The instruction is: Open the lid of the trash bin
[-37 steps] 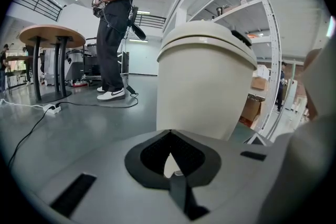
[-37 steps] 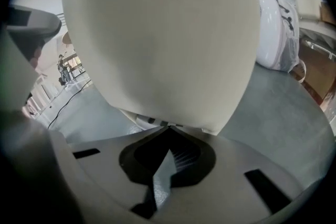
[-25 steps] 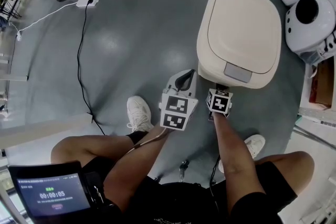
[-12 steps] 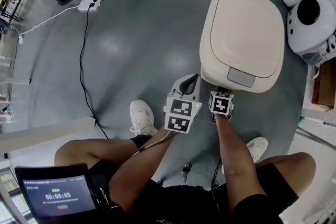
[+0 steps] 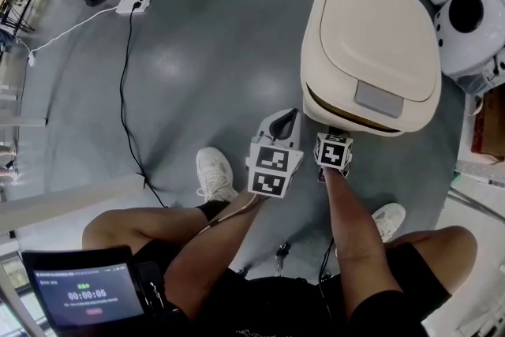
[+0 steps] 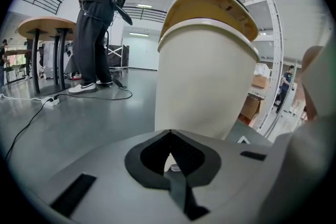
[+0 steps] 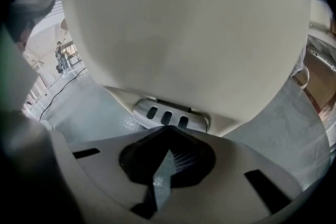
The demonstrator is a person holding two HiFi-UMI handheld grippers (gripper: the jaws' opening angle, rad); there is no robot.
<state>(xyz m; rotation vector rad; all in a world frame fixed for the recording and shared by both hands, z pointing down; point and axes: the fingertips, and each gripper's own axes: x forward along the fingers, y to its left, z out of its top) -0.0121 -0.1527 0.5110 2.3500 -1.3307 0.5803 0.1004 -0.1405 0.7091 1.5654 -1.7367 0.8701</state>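
Handling: trash bin (image 5: 316,83) looks like light, stiff plastic; its lid (image 5: 383,28) is probably best raised via the pedal (image 7: 168,114).
Place: bin stands on the floor, far right; the lid's near edge is cracked up.
Contents: inside hidden.
Right hand-held gripper (image 7: 167,134): jaws together, tip at the pedal.
Left hand-held gripper (image 6: 169,136): jaws together, empty, beside the bin.

The lid (image 5: 379,31) is lifting, a dark gap opening along its front; the right gripper (image 7: 168,132) is seemingly pressing the pedal (image 7: 169,115).
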